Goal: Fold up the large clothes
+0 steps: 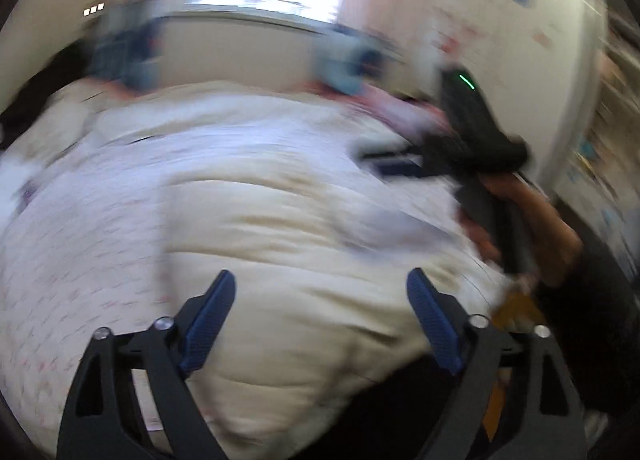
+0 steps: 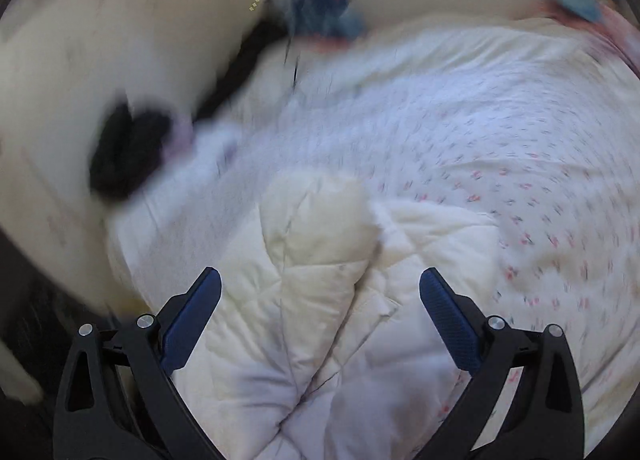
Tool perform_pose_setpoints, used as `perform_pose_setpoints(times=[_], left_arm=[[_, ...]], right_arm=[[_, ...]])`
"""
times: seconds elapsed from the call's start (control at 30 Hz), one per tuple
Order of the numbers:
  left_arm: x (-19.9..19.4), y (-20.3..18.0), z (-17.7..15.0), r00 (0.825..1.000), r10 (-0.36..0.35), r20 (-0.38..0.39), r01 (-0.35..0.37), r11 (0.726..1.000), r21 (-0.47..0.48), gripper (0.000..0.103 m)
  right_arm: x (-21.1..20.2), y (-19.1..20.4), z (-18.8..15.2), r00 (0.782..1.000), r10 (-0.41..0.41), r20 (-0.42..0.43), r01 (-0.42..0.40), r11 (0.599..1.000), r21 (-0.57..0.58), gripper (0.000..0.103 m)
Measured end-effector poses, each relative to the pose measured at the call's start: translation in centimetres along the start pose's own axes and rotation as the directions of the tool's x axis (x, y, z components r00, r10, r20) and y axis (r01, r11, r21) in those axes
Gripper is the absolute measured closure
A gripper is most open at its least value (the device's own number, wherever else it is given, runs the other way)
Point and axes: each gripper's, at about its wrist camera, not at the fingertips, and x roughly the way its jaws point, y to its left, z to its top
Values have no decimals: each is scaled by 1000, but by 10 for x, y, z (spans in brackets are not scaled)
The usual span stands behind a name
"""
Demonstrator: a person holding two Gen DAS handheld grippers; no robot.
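Note:
A large cream quilted garment (image 1: 280, 260) lies spread on a bed with a white sheet with small red marks (image 1: 80, 228). My left gripper (image 1: 320, 292) is open and empty just above the garment's near part. The right gripper shows in the left wrist view (image 1: 404, 164) at the far right, held by a hand, over the garment. In the right wrist view the garment (image 2: 316, 272) lies bunched with a rounded fold pointing away. My right gripper (image 2: 320, 292) is open and empty above that fold. Both views are blurred by motion.
The patterned sheet (image 2: 500, 148) covers the bed to the right. A beige headboard (image 1: 240, 52) with blue items on both sides (image 1: 344, 64) stands under a bright window. A dark object (image 2: 128, 148) lies at the bed's left edge. A wall (image 1: 520, 40) stands at the right.

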Motion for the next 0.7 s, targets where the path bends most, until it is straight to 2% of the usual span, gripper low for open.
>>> perform_pose_setpoints(times=[0.07, 0.1, 0.13, 0.17, 0.23, 0.27, 0.33, 0.4, 0.47, 0.53, 0.6, 0.63, 0.7], left_arm=[[8, 33, 3, 999, 34, 7, -33, 995, -97, 15], [16, 44, 3, 998, 56, -6, -57, 991, -123, 15], [25, 54, 0, 997, 69, -31, -73, 986, -149, 15], [32, 60, -4, 996, 66, -57, -75, 981, -179, 15], [42, 66, -10, 995, 42, -90, -61, 973, -224, 15], [47, 64, -12, 995, 24, -101, -47, 972, -230, 15], [48, 57, -8, 996, 22, -84, -38, 979, -199, 15], [40, 43, 3, 1000, -11, -27, 7, 986, -165, 15], [36, 26, 11, 999, -40, 11, 41, 991, -125, 15], [44, 12, 14, 998, -68, -11, 66, 994, -84, 11], [76, 3, 6, 987, -95, -129, 87, 994, -71, 10], [92, -1, -4, 980, -97, -172, 87, 994, -60, 10], [98, -7, -13, 985, -56, -164, 55, 998, -14, 7]], right_arm=[[42, 16, 12, 989, -59, -132, 49, 996, -79, 8], [61, 21, 13, 981, -38, -188, 20, 995, -96, 13], [76, 28, 10, 972, -15, -234, -14, 992, -125, 43], [80, 34, 5, 971, -26, -238, -13, 987, -159, 60], [73, 52, -1, 984, -58, -167, 15, 969, -245, 80], [65, 58, -3, 989, -61, -138, 24, 965, -261, 84], [41, 65, -7, 997, -38, -65, 19, 964, -265, 85], [9, 64, -10, 1000, -13, 11, 15, 967, -253, 85], [-9, 49, -18, 997, -60, 49, 70, 968, -242, 85], [-8, 16, -36, 995, -92, 48, 98, 982, -162, 85], [11, -26, -62, 993, -112, 23, 113, 992, -52, 83], [23, -43, -72, 995, -99, 15, 99, 995, 3, 81], [31, -77, -98, 999, 7, 52, -14, 990, 139, 78]])
